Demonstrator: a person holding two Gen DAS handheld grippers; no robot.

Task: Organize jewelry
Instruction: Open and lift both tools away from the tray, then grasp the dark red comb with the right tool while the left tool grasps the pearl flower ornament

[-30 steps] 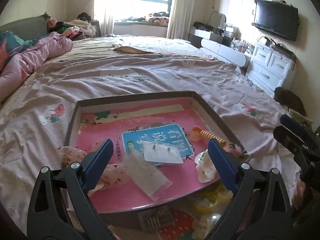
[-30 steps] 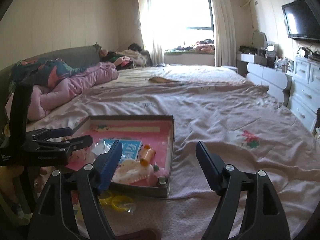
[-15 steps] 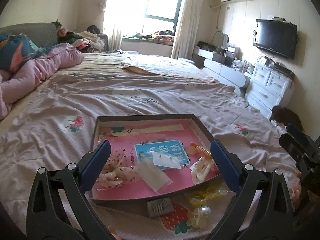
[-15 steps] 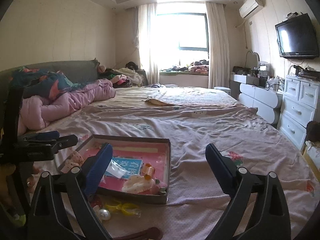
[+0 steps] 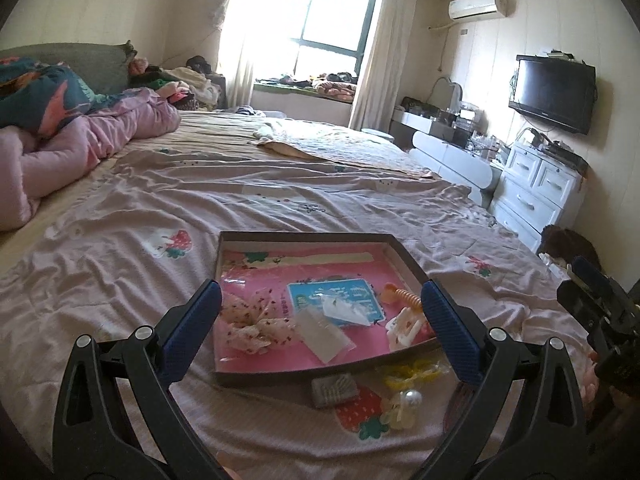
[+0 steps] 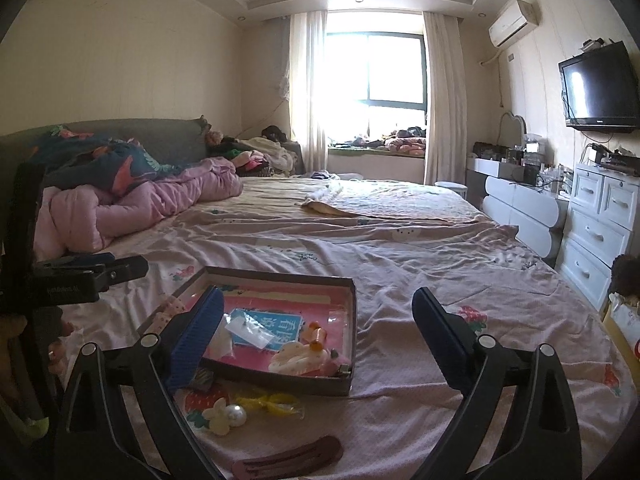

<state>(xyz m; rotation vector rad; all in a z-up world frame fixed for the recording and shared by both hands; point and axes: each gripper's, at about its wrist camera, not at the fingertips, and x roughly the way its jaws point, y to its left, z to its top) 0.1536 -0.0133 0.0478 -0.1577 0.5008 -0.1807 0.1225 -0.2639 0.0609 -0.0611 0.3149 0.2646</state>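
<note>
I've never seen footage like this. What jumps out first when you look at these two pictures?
A shallow box with a bright pink floor sits on the wrinkled pink bedspread, holding a blue card, a spotted bow and hair clips. More trinkets lie loose just in front of it: a yellow band, a pearl clip and a dark red hair clip. Black tools with blue-padded jaws frame each view.
</note>
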